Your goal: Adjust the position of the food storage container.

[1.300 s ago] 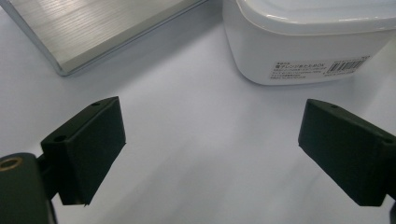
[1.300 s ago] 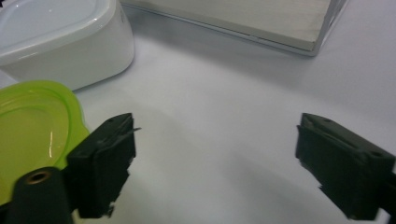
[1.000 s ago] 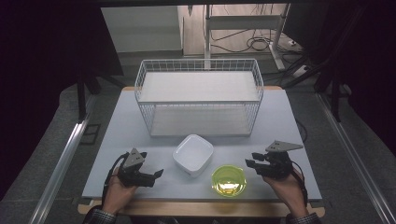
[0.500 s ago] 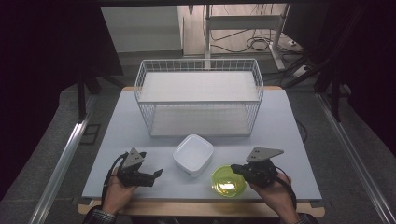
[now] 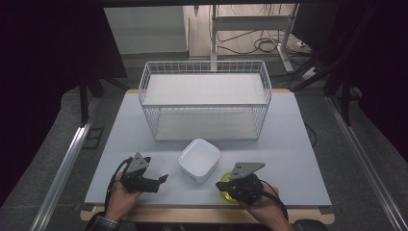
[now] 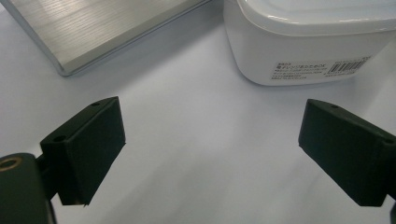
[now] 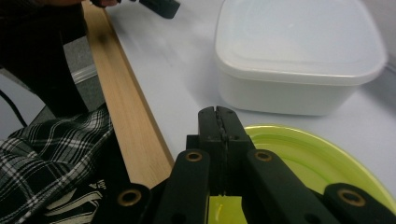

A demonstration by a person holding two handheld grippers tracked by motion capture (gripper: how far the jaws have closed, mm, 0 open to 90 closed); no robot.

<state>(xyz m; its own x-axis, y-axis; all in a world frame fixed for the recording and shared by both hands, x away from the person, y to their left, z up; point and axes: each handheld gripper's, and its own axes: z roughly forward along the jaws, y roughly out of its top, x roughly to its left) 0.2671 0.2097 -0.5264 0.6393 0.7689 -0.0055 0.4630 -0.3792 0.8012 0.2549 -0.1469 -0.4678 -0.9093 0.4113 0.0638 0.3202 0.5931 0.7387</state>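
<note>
Nearest the person, the right gripper [image 5: 230, 187] sits over the near rim of the yellow-green bowl [image 5: 224, 190], at the front edge of the surface [image 5: 298, 159] and right of centre. In the right gripper view its jaws stand pressed flat together above the bowl's rim [image 7: 322, 158], and a sliver of yellow-green shows low between the arms; whether the rim is actually pinched there I cannot tell, so take them as clenched with nothing surely held.

The step in hand looks like taking hold of the bowl. A thin, sloping rim of this kind slips easily, so the jaws should straddle the edge squarely, one inside and one outside, and go deep enough to bite on the wall, not just the lip. If they have closed short of the rim, reopen them and come down again instead of dragging the bowl toward the wooden edge [image 7: 126, 121].

To the left, the left gripper [image 5: 161, 179] rests low on the surface with its jaws released, wide apart over bare tabletop, pointing toward the white lidded container [image 5: 198, 159]. That container stands just beyond the bowl, so any lift should clear it.

Farthest back stands the white wire basket [image 5: 205, 98], well apart from both.
</note>
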